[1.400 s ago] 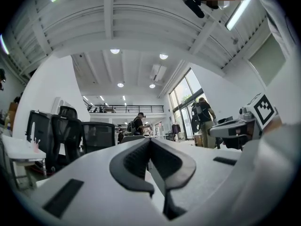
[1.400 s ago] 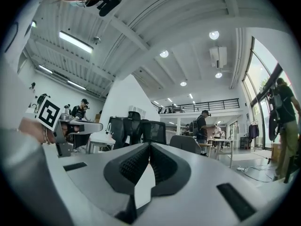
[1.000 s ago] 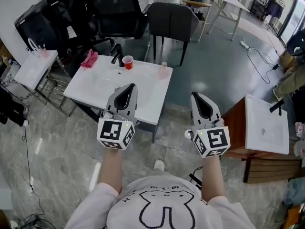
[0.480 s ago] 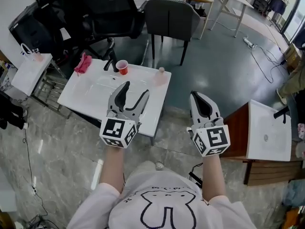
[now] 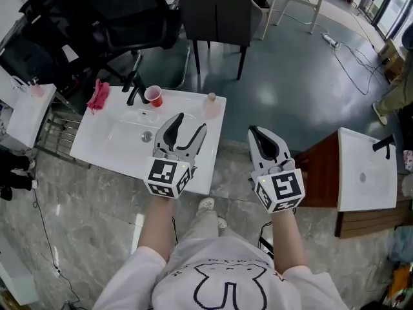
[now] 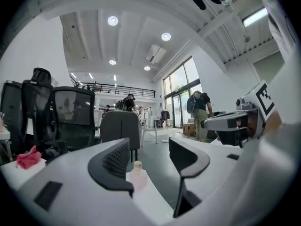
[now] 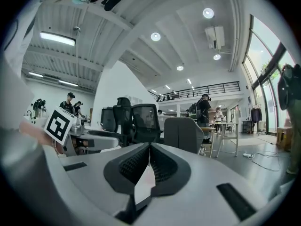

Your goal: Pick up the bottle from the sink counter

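A small pale pink bottle (image 5: 211, 105) with a tan cap stands upright at the far right corner of the white sink counter (image 5: 97, 147). In the left gripper view the bottle (image 6: 137, 178) shows some way beyond the jaws, apart from them. My left gripper (image 5: 191, 123) hovers over the counter's front right part; its jaws stand wide and are closing, with nothing between them (image 6: 148, 154). My right gripper (image 5: 253, 131) is shut and empty, out over the floor to the right of the counter (image 7: 149, 149).
A red cup (image 5: 153, 96), a black faucet (image 5: 134, 86) and a pink cloth (image 5: 99, 95) sit along the counter's far edge. A grey chair (image 5: 219, 15) and black office chairs (image 5: 110, 18) stand behind it. A second white sink top (image 5: 368, 173) lies at the right.
My left gripper's jaws went from shut to wide apart. Both grippers and the head view came nearer to the sink counter, and the left gripper now reaches over it toward the bottle.
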